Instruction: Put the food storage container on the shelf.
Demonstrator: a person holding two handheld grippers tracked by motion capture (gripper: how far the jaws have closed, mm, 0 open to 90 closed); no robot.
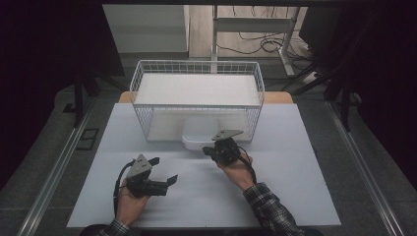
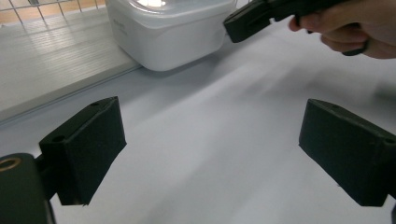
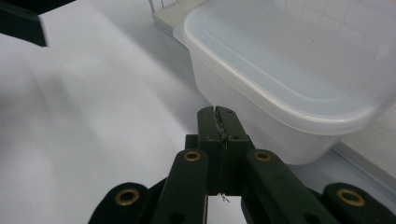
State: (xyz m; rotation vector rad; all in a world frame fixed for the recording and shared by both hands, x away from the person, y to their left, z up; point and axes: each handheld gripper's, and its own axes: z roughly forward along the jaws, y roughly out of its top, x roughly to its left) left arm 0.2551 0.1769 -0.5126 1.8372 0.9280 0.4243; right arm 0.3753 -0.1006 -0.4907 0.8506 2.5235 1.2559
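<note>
- Lower centre of the right gripper view: the right gripper (image 3: pixel 219 114) is sitting pressed shut on nothing, just short of the translucent white plastic tub (image 3: pixel 280 79).
- Lower left of the high view: the left gripper (image 1: pixel 164 171) is gaping wide, empty.
- The tub is resting on the pale grey tabletop (image 1: pixel 275 196) against the white wire basket (image 1: pixel 196 105); moving it looks not yet begun.
- The left gripper view is showing the tub's side wall (image 2: pixel 168 39); the high view is half hiding it.

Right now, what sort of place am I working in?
Probably a lab or test bench, not a home: a bare white table holding a wire basket and a plastic tub, with loose cables on the floor behind.
</note>
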